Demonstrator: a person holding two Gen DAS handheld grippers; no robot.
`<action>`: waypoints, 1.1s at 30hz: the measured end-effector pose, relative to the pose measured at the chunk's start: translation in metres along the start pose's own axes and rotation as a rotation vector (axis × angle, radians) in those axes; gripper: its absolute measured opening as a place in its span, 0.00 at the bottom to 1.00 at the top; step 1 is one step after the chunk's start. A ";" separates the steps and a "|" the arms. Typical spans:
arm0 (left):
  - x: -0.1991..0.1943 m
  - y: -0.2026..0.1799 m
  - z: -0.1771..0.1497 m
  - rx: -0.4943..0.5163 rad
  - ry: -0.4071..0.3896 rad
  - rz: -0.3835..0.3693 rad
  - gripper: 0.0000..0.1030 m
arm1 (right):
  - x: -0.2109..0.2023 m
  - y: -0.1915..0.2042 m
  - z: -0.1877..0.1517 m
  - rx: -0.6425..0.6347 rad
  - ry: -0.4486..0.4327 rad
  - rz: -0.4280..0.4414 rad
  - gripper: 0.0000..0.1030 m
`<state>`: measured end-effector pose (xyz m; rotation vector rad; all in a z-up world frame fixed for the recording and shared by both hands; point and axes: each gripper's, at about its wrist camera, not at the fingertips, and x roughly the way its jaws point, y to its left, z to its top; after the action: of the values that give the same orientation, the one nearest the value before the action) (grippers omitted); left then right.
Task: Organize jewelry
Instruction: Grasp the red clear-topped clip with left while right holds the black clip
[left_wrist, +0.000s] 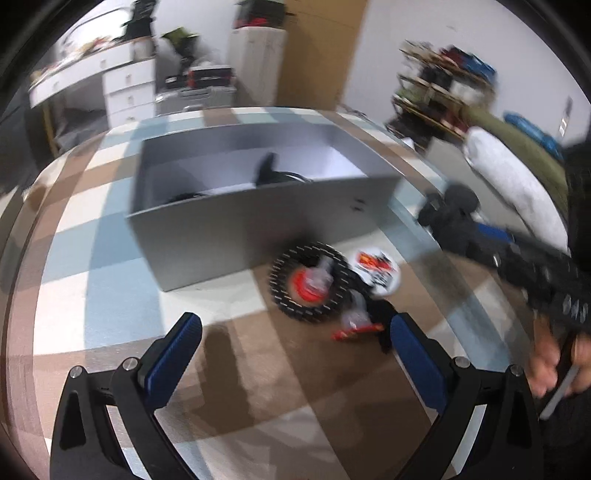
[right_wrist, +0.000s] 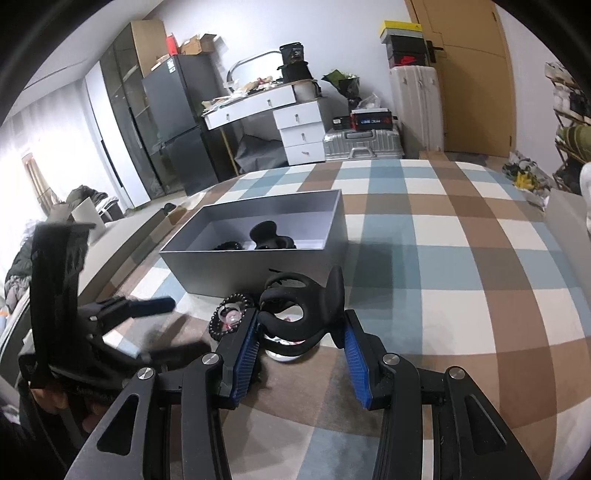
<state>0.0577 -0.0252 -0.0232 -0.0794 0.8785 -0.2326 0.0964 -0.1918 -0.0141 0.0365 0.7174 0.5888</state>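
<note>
Left wrist view, blurred: the left gripper (left_wrist: 295, 354) hangs over a bed covered in a brown, blue and cream checked blanket (left_wrist: 92, 280), its jaws spread wide with nothing between them, seemingly waiting its turn. Ahead sits the open grey rectangular cardboard box (left_wrist: 236, 236), the likely home for the jewelry; dark pieces already lie inside. Just in front of the box lie a black beaded bracelet (left_wrist: 306, 282) ringing something red, and a white round item with red and black print (left_wrist: 378, 271).

Right wrist view: the right gripper (right_wrist: 299, 343) has its jaws clenched on a black looped rubbery piece (right_wrist: 295, 314), held just in front of the box, probably to carry it in. The bracelet lies beside it.
</note>
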 end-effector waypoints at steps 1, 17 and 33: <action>0.000 -0.005 -0.002 0.028 0.006 -0.017 0.97 | -0.001 -0.001 0.000 0.002 -0.004 -0.002 0.42; 0.002 -0.006 -0.003 0.055 0.040 -0.024 0.70 | -0.002 -0.003 -0.002 0.007 0.008 -0.009 0.42; 0.004 -0.026 -0.008 0.049 0.052 0.081 0.55 | -0.010 0.000 0.000 0.010 -0.004 0.010 0.42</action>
<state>0.0498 -0.0513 -0.0269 0.0078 0.9248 -0.1810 0.0902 -0.1972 -0.0078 0.0509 0.7165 0.5948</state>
